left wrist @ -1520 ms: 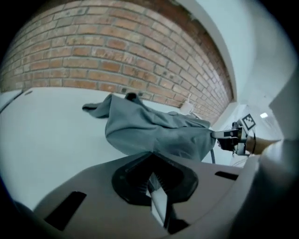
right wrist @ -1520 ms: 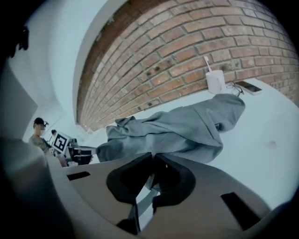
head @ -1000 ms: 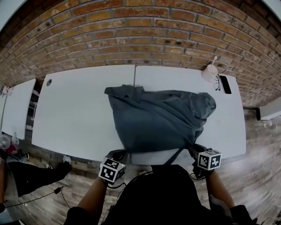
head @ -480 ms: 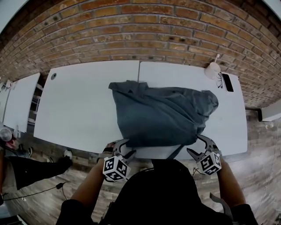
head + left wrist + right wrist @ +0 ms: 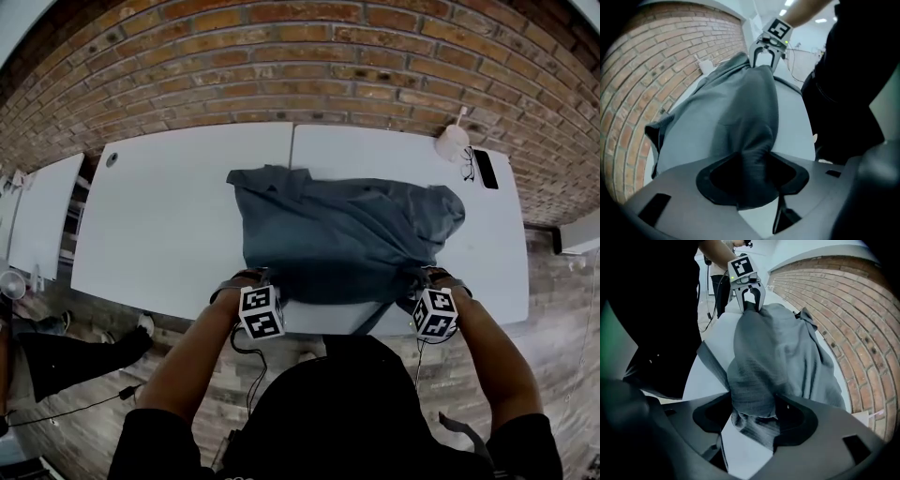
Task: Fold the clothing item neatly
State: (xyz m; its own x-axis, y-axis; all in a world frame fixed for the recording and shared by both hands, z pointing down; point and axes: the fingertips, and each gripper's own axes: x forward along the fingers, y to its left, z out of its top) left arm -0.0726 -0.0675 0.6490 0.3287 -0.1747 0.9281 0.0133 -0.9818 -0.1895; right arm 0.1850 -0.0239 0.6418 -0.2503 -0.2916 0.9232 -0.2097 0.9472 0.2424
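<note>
A grey-blue garment [image 5: 347, 239] lies bunched on the white table [image 5: 169, 216], its near edge at the table's front. My left gripper [image 5: 256, 284] points down at the near left corner and my right gripper [image 5: 425, 281] at the near right corner. Both pairs of jaws have just been opening and stand wide. In the left gripper view a fold of the garment [image 5: 740, 122] runs between the spread jaws of the left gripper [image 5: 752, 180]. The right gripper view shows the same with a thick roll of cloth [image 5: 759, 380] inside the right gripper [image 5: 754, 420]. The pads do not visibly press it.
A white cup [image 5: 452, 142], glasses [image 5: 466, 171] and a dark phone [image 5: 485, 169] sit at the table's far right. A brick wall [image 5: 300, 66] runs behind. A second table [image 5: 37, 225] stands at the left. A strip of cloth [image 5: 375, 319] hangs over the front edge.
Both grippers let go of the garment's near corners, opened wide and rolled over. They then came back down onto the near edge. The cloth has settled flatter.
</note>
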